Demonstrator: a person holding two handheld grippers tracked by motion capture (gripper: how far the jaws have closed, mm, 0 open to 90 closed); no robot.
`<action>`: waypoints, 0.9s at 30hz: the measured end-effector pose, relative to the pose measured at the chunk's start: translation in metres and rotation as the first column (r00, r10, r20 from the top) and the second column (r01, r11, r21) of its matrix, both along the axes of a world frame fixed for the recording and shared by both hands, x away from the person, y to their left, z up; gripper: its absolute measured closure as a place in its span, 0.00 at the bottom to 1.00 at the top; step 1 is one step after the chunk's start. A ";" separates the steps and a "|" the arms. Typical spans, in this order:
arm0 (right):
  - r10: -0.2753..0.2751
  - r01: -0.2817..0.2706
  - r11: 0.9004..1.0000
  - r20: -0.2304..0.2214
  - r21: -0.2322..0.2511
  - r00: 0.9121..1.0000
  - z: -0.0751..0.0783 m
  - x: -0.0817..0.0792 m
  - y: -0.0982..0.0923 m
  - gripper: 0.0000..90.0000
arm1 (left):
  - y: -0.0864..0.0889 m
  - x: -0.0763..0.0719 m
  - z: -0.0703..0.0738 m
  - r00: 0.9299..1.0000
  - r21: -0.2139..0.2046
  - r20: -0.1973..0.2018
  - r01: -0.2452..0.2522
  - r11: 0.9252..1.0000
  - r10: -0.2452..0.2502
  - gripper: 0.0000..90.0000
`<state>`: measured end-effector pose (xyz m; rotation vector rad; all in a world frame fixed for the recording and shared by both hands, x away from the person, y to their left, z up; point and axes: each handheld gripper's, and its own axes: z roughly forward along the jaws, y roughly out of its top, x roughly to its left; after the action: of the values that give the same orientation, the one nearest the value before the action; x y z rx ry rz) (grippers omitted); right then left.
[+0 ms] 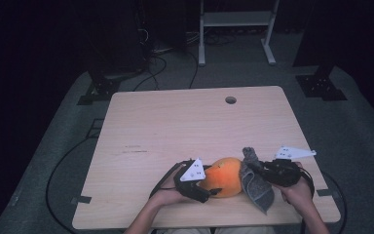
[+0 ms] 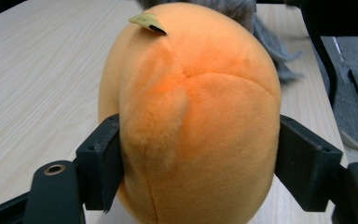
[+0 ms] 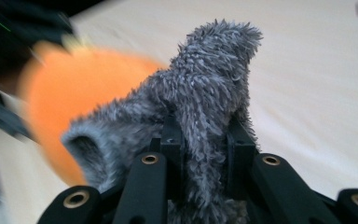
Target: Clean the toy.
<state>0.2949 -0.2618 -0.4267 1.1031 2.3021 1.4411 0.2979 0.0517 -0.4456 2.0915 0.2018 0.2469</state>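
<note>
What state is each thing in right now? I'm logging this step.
orange plush fruit: lying on the table, between the left gripper's jaws
grey fuzzy cloth: bunched, pinched, against the fruit
left gripper: jaws around the fruit
right gripper: shut on the cloth

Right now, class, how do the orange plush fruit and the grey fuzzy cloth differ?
The orange plush fruit is round and stuffed; the grey fuzzy cloth is limp and bunched. The fruit's pile is short and smooth, the cloth's shaggy. The fruit rests on the table; the cloth hangs from shut jaws. Both are soft.
</note>
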 end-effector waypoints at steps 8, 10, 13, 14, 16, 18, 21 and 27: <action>0.014 -0.014 0.999 -0.017 -0.030 1.000 -0.006 0.004 0.007 0.81 | 0.002 0.000 -0.002 1.000 -0.002 -0.006 0.011 1.000 -0.011 0.30; -0.016 0.016 0.997 -0.003 -0.076 1.000 -0.002 0.001 0.004 0.82 | 0.002 0.000 -0.002 1.000 -0.001 -0.004 0.014 1.000 -0.014 0.30; 0.030 -0.029 1.000 0.058 -0.012 0.998 0.014 -0.008 0.007 0.82 | 0.002 0.000 -0.003 1.000 -0.008 -0.007 0.016 1.000 -0.016 0.30; 0.050 -0.051 0.999 0.070 0.006 0.996 0.017 -0.009 0.011 0.82 | 0.002 0.000 -0.003 1.000 -0.006 -0.008 0.018 1.000 -0.018 0.30; 0.060 -0.059 0.998 0.062 -0.014 0.996 0.014 -0.006 0.016 0.81 | 0.003 0.000 -0.003 1.000 0.001 -0.003 0.025 1.000 -0.025 0.31; 0.038 -0.037 0.998 0.027 -0.046 0.999 0.002 0.001 0.015 0.81 | 0.003 0.000 -0.003 1.000 0.001 -0.013 0.019 1.000 -0.019 0.31; -0.046 0.048 0.983 0.017 -0.175 0.999 -0.006 0.005 0.008 0.82 | 0.002 0.000 -0.002 1.000 0.003 -0.014 0.023 1.000 -0.023 0.29; 0.058 -0.057 0.998 0.068 -0.019 0.996 0.013 -0.005 0.015 0.81 | 0.002 -0.001 -0.003 1.000 0.003 -0.010 0.022 1.000 -0.022 0.29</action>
<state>0.2899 -0.2469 -0.4138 0.9743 2.3118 1.4534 0.2969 0.0538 -0.4490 2.0973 0.1847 0.2240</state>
